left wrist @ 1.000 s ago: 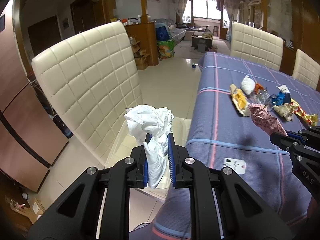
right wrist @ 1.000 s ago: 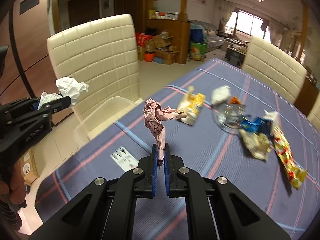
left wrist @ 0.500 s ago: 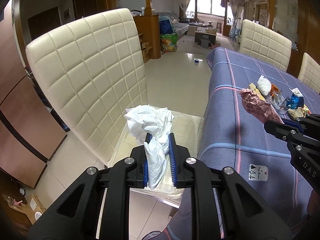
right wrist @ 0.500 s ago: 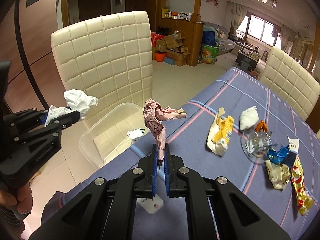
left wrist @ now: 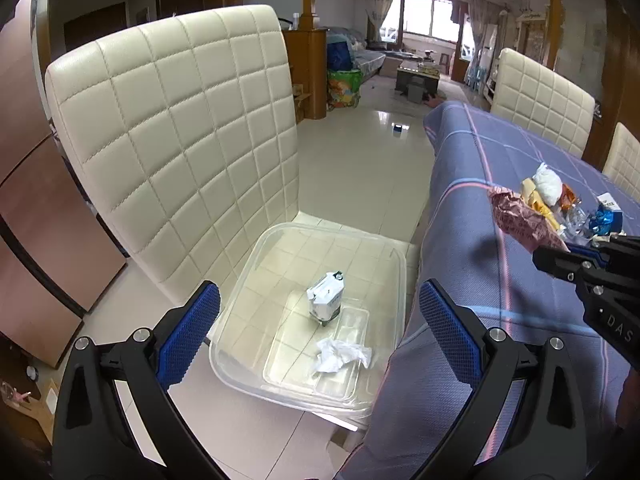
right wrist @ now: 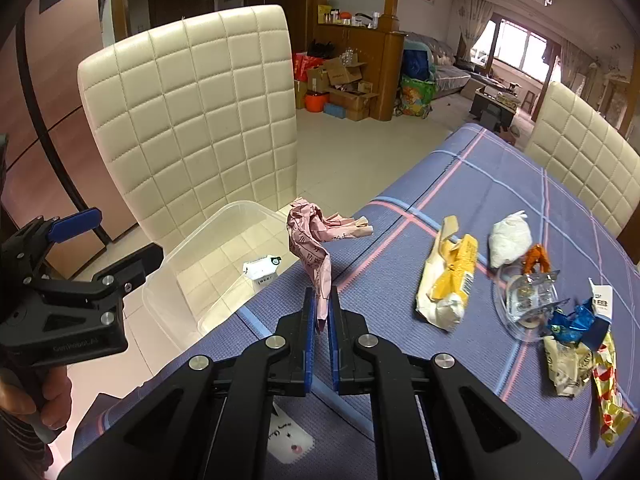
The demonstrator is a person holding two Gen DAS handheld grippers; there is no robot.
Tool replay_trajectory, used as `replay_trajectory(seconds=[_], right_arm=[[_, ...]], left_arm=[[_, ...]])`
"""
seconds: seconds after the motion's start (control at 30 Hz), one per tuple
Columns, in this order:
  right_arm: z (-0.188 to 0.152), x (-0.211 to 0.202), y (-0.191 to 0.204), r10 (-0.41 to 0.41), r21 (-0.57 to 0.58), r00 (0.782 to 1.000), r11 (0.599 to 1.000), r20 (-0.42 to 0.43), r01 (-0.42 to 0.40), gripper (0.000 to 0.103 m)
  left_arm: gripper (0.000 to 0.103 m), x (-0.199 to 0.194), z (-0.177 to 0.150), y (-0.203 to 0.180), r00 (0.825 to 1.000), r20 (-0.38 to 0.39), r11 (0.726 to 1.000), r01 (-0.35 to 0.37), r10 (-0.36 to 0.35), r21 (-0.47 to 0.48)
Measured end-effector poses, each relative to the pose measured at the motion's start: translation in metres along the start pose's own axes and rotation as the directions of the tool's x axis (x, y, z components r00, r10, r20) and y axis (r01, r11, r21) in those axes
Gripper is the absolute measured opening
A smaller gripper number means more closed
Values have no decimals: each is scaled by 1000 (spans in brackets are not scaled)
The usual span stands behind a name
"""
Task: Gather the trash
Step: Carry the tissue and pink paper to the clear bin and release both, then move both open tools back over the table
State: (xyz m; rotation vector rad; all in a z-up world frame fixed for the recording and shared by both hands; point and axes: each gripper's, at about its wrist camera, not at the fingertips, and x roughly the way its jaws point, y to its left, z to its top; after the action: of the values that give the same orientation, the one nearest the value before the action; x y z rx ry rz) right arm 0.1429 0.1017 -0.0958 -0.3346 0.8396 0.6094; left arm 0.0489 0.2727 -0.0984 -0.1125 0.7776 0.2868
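Dropped tissue (left wrist: 342,356) visible only left-wrist.

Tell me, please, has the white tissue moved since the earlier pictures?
Yes. The white tissue dropped from the now open left gripper into the clear bin on the chair.

left gripper (left wrist: 318,322): wide open over clear bin (left wrist: 394,258) | in bin: white tissue (left wrist: 342,356), small carton (left wrist: 326,298) | bin sits on cream chair (left wrist: 176,152) | right gripper (left wrist: 560,250): pinches pink paper (left wrist: 520,220) at right
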Motion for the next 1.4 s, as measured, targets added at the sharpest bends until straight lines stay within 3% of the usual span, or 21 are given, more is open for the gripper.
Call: replay_trajectory(seconds=[0.43, 0.53, 0.57, 0.63, 0.67, 0.7, 1.07, 1.4], right_arm=[[14, 17, 35, 75, -81, 997, 994, 1, -74, 7], [14, 21, 37, 42, -92, 999, 995, -13, -43, 8], [14, 22, 38, 32, -98, 999, 995, -17, -33, 13], [11, 22, 37, 16, -108, 1000, 994, -12, -17, 41], [11, 20, 36, 15, -108, 1000, 994, 0, -15, 60], [10, 17, 35, 6, -107, 1000, 994, 24, -3, 61], [2, -3, 11, -1, -24, 1000, 1000, 20, 2, 61], [-28, -52, -27, -86, 69, 994, 994, 70, 81, 61]], left_arm=[[98, -6, -11, 30, 997, 4, 997, -71, 71, -30], [98, -4, -12, 33, 997, -5, 997, -72, 72, -38], [98, -4, -13, 34, 998, -7, 997, -69, 68, -41], [98, -4, -13, 34, 998, -7, 997, -66, 65, -44], [98, -5, -13, 33, 998, -6, 997, -64, 64, -44], [98, -5, -13, 33, 998, -4, 997, -62, 62, -44], [98, -13, -13, 23, 999, -8, 999, -34, 34, -38], [99, -41, -9, -28, 998, 29, 997, 46, -48, 61]])
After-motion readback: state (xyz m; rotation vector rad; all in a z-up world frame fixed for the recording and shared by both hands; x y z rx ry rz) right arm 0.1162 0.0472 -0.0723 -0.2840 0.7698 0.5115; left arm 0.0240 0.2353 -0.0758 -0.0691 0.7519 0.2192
